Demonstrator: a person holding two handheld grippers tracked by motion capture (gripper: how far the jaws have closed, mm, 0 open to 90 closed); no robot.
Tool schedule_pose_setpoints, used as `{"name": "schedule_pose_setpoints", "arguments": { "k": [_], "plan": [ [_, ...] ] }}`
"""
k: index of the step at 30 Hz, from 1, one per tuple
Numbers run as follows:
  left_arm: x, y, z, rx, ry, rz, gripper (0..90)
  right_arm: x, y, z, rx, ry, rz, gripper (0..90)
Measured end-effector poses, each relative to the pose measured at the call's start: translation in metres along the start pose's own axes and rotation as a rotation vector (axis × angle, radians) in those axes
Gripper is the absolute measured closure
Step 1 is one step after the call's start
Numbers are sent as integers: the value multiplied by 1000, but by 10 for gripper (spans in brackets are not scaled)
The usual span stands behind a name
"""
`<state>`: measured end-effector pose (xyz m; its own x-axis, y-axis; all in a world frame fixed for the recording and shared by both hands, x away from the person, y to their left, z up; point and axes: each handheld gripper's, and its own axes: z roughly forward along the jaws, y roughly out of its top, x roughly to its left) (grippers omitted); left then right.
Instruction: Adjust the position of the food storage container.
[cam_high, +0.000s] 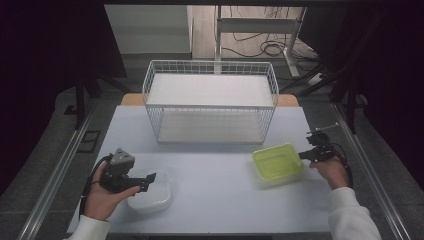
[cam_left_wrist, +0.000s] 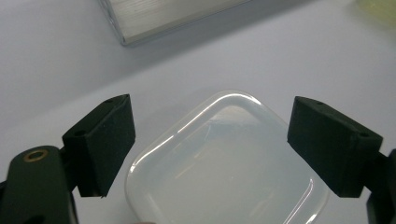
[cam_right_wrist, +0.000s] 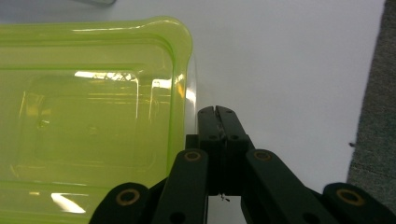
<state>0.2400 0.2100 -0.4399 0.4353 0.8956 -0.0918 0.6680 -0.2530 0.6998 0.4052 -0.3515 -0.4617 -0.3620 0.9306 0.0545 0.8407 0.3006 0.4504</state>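
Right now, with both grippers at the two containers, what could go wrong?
The right gripper is shut beside the green container, apparently gripping nothing: lifting may leave it behind or nudge it toward the table edge. The left gripper is open over the clear container; closing on its smooth rounded lid could slip.

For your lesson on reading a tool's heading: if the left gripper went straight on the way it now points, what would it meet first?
Probably the clear container: the left gripper points over it with open jaws on either side. How far above it is unclear.
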Motion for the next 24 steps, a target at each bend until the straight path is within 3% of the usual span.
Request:
{"name": "schedule_pose_setpoints", "arguments": {
  "k": [24],
  "plan": [
    [-3,1,1,2,-16,12,146,65,-6,-3,-19,80,-143,891]
  ]
}}
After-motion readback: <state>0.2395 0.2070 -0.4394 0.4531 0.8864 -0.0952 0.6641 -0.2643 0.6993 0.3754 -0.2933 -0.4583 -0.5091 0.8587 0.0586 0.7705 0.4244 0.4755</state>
